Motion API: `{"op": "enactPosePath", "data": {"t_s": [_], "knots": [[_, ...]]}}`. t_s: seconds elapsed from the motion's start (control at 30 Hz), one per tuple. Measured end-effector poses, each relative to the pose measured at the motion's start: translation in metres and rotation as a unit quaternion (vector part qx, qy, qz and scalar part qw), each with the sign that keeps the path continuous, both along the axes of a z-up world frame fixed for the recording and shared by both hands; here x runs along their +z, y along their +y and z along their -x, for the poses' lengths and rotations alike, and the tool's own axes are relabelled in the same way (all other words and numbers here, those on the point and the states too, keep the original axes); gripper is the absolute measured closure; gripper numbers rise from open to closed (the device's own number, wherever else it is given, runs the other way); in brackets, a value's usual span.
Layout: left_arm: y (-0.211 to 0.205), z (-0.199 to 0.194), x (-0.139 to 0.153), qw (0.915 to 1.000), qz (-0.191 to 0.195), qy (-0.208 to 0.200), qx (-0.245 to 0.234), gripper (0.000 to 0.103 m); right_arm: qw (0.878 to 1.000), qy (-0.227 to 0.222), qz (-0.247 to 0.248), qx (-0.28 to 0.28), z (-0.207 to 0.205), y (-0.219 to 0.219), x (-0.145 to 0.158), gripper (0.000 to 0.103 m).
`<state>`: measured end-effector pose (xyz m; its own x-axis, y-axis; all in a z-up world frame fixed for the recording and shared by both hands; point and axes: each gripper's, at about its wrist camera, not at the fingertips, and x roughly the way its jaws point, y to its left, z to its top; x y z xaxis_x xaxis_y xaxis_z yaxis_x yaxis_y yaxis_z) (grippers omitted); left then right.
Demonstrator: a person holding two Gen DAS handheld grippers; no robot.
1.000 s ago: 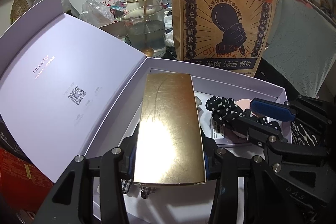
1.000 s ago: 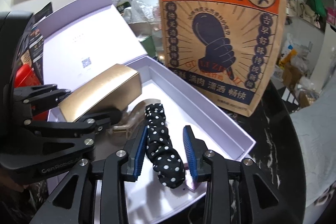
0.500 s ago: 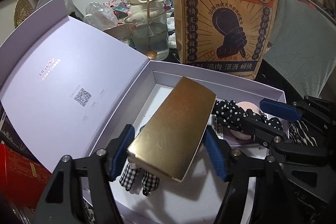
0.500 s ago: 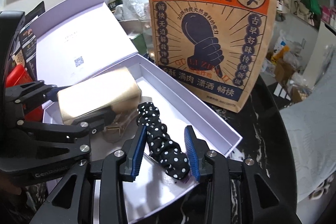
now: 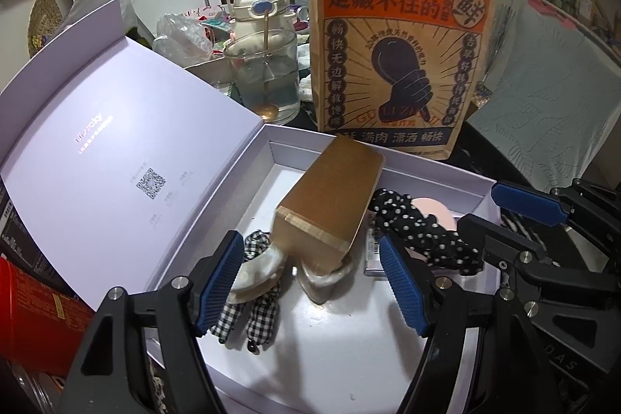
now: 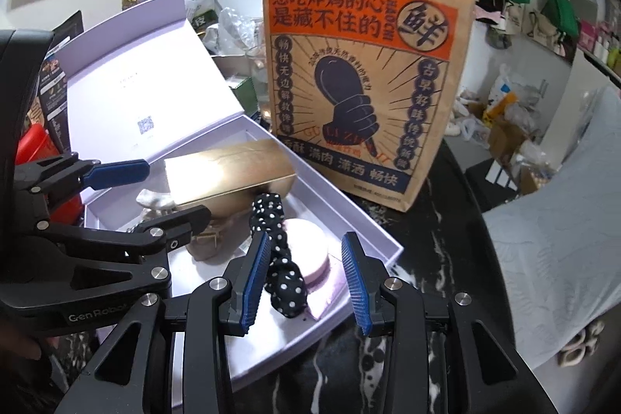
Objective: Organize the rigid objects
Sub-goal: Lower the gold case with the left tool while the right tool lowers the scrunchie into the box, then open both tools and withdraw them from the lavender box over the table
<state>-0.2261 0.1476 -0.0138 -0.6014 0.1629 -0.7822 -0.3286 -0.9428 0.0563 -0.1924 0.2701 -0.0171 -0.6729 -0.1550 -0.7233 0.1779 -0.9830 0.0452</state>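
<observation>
A gold rectangular box [image 5: 330,196] lies tilted inside the open lavender gift box [image 5: 427,173], its near end propped on pearly hair clips [image 5: 256,274]. My left gripper [image 5: 309,238] is just in front of it, jaws opening, and neither pad touches it. A black polka-dot scrunchie [image 6: 283,266] is draped over a pink round puff [image 6: 310,239]. It runs between the fingers of my right gripper [image 6: 306,239], close against the left pad only, with a gap to the right pad. The right wrist view shows the gold box [image 6: 229,173] beside the left gripper [image 6: 155,194].
The gift box's lid [image 5: 108,150] stands open to the left. A checked fabric bow [image 5: 260,321] lies in its near corner. A tall printed paper bag [image 5: 396,45] and a glass water jug [image 5: 264,64] stand right behind it. The black marbled tabletop [image 6: 427,239] lies to the right.
My left gripper opened and let go of the gold box, which dropped into the gift box and swung askew. The right gripper rose slightly over the scrunchie, uncovering the pink puff.
</observation>
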Motion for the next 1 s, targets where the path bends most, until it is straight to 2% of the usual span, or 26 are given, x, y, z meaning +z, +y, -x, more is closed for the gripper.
{"op": "enactPosePath", "data": {"t_s": [0.1,0.3,0.43,0.8,1.0], "knots": [[-0.003,-0.002,0.003,0.9999,-0.014,-0.005,-0.001,0.031,1.0,0.003,-0.005,-0.01,-0.006,0.003,0.007,0.065],[-0.009,-0.015,0.016,0.9999,-0.013,0.011,-0.002,0.031,0.999,0.007,-0.028,-0.02,-0.019,0.0,0.019,0.065],[-0.015,-0.024,0.029,0.9996,-0.018,0.021,0.004,0.031,0.999,0.022,-0.041,-0.016,-0.032,-0.007,0.032,0.061],[-0.036,-0.061,0.071,0.9972,-0.022,0.068,0.022,0.031,0.996,0.075,-0.041,-0.006,-0.069,-0.02,0.07,0.061],[-0.05,-0.081,0.084,0.9962,-0.024,0.078,0.028,0.031,0.994,0.099,-0.041,-0.002,-0.091,-0.029,0.087,0.044]]}}
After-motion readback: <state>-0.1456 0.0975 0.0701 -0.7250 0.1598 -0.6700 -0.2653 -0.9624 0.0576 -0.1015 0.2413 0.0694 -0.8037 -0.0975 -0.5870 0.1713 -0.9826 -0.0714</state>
